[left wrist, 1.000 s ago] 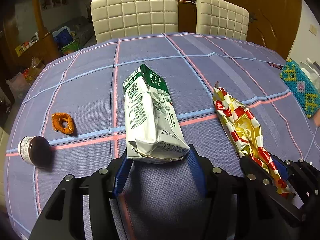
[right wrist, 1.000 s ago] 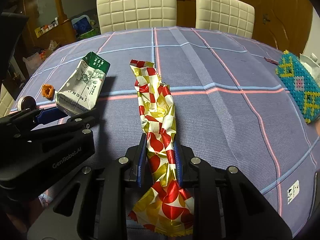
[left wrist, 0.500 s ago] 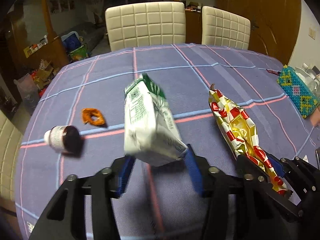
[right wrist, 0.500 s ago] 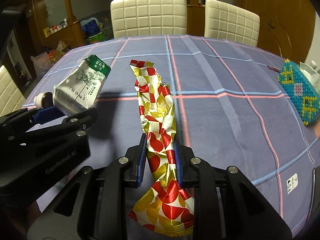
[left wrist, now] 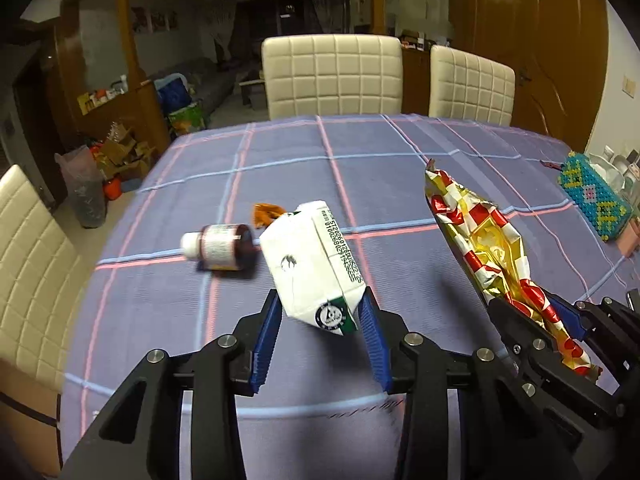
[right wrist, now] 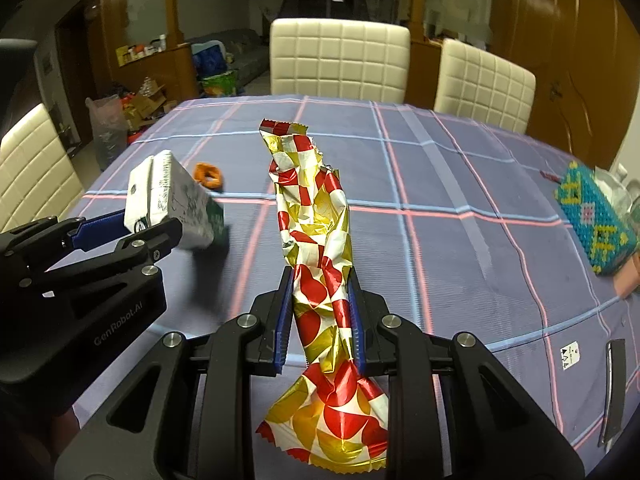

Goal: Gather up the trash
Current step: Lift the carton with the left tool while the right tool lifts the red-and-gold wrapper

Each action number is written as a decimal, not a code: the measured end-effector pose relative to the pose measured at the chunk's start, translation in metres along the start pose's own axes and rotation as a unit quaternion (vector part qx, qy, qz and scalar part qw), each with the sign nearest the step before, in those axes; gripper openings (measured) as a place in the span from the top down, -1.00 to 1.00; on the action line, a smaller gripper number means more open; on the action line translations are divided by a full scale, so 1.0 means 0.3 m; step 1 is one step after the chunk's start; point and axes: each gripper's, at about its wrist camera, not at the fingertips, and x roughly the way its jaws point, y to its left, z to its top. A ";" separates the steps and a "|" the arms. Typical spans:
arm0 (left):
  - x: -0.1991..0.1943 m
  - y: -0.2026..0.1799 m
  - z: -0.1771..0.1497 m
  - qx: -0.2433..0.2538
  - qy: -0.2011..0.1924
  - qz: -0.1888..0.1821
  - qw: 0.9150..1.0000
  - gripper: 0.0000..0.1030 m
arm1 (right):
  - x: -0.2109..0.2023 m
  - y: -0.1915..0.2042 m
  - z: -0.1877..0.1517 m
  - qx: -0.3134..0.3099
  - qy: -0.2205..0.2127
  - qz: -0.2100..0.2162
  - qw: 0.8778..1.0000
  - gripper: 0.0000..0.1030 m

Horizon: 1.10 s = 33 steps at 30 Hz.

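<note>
A white and green milk carton (left wrist: 316, 264) hangs tilted above the checked tablecloth (left wrist: 360, 168), gripped at its lower end between the blue pads of my left gripper (left wrist: 320, 300), whose jaws are closing on it. The right wrist view shows this carton (right wrist: 172, 200) at the left, in the same gripper (right wrist: 132, 232). My right gripper (right wrist: 320, 280) is shut on a crumpled red, gold and white wrapper (right wrist: 316, 216), which sticks up and forward from the jaws. In the left wrist view the wrapper (left wrist: 480, 240) and right gripper (left wrist: 532, 312) are at the right.
A small brown bottle (left wrist: 220, 246) lies on its side on the cloth, with an orange scrap (right wrist: 208, 174) just beyond it. A beaded blue box (right wrist: 596, 216) sits at the right edge. Cream chairs (right wrist: 340, 60) stand at the far side and at the left.
Both grippers have risen and drawn back from the table. The carton has left the cloth and tipped over in the left jaws, which have narrowed on it. The wrapper came up with the right gripper.
</note>
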 end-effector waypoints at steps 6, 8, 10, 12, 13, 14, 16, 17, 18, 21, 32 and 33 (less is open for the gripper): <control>-0.071 0.086 -0.031 -0.012 -0.017 0.009 1.000 0.28 | -0.052 0.101 -0.009 -0.025 -0.008 0.005 1.000 0.50; -0.098 0.128 -0.041 -0.021 -0.025 0.014 0.999 0.28 | -0.067 0.137 -0.009 -0.033 -0.012 0.009 0.999 0.50; -0.114 0.162 -0.048 -0.029 -0.028 0.019 0.999 0.28 | -0.081 0.178 -0.009 -0.044 -0.015 0.012 0.999 0.50; -0.130 0.208 -0.058 -0.040 -0.031 0.023 0.998 0.28 | -0.091 0.218 -0.011 -0.054 -0.017 0.016 0.998 0.50; -0.136 0.226 -0.061 -0.043 -0.032 0.026 0.998 0.28 | -0.095 0.243 -0.010 -0.060 -0.018 0.018 0.998 0.50; -0.143 0.246 -0.066 -0.047 -0.034 0.029 0.998 0.28 | -0.096 0.258 -0.007 -0.065 -0.018 0.020 0.998 0.50; -0.155 0.296 -0.074 -0.057 -0.037 0.035 0.997 0.28 | -0.101 0.309 -0.002 -0.077 -0.020 0.026 0.996 0.50; -0.160 0.317 -0.078 -0.062 -0.037 0.038 0.997 0.28 | -0.104 0.331 0.000 -0.081 -0.021 0.029 0.996 0.50; -0.165 0.348 -0.082 -0.068 -0.038 0.042 0.996 0.28 | -0.106 0.358 0.004 -0.087 -0.023 0.032 0.995 0.50; -0.174 0.410 -0.098 -0.081 -0.039 0.051 0.995 0.28 | -0.114 0.433 0.011 -0.104 -0.029 0.042 0.993 0.50; -0.189 0.695 -0.167 -0.128 -0.029 0.094 0.987 0.28 | -0.068 0.724 0.037 -0.150 -0.017 0.088 0.985 0.50; -0.189 0.719 -0.172 -0.133 -0.028 0.097 0.986 0.28 | -0.062 0.756 0.039 -0.156 -0.015 0.093 0.983 0.50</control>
